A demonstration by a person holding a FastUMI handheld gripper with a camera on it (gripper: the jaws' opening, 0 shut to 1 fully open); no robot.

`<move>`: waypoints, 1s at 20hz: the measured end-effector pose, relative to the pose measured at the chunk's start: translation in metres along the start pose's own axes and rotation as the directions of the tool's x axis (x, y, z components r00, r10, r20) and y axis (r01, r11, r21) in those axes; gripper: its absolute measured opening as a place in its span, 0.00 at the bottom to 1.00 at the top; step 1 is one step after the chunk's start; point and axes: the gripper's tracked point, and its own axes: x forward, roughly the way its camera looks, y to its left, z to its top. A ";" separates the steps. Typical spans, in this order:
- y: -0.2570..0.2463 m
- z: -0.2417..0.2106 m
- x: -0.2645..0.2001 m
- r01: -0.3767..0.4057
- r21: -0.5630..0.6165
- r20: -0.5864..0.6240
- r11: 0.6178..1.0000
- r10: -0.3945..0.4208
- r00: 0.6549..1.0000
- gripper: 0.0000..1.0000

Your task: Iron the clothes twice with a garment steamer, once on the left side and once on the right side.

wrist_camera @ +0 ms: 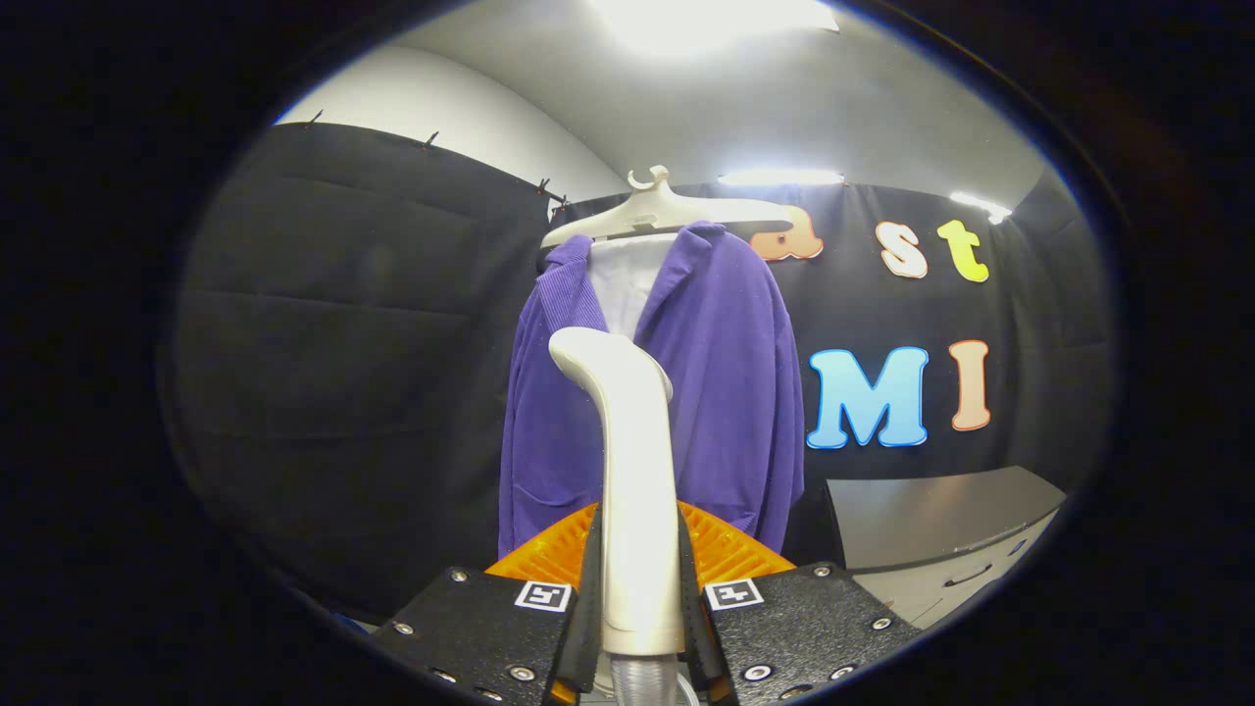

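The gripper [639, 579] is closed on the handle of a white garment steamer [632, 471], with one finger pressing against each side of the handle. The steamer stands upright between the fingers, and its curved head rises above them and bends over toward the left. A ribbed clear hose [642, 681] leaves the bottom of the handle, low between the fingers.

Beyond the steamer hangs a purple jacket [726, 392] over a white shirt [627, 279], both on a pale plastic hanger [667, 211]. The steamer head sits in front of the jacket's open front, about at chest height; whether it touches the cloth cannot be told. To the right of the jacket, lower down, stands a grey desk [931, 520] with a drawer handle on its front.
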 end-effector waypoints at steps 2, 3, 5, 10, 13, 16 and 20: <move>0.012 0.024 0.011 -0.013 -0.008 0.038 1.000 0.013 0.999 0.35; 0.018 0.036 0.017 -0.014 -0.008 0.061 1.000 0.015 0.998 0.35; 0.025 0.057 0.034 -0.011 -0.020 0.088 1.000 0.012 0.996 0.35; 0.041 0.083 0.078 -0.003 -0.031 0.106 1.000 0.006 0.994 0.36; 0.046 0.074 0.093 0.005 -0.046 0.063 0.999 -0.002 0.998 0.36; 0.049 0.050 0.089 -0.005 -0.058 0.032 0.998 0.007 0.999 0.36; 0.043 0.010 0.078 0.002 -0.068 -0.016 0.998 -0.004 1.000 0.36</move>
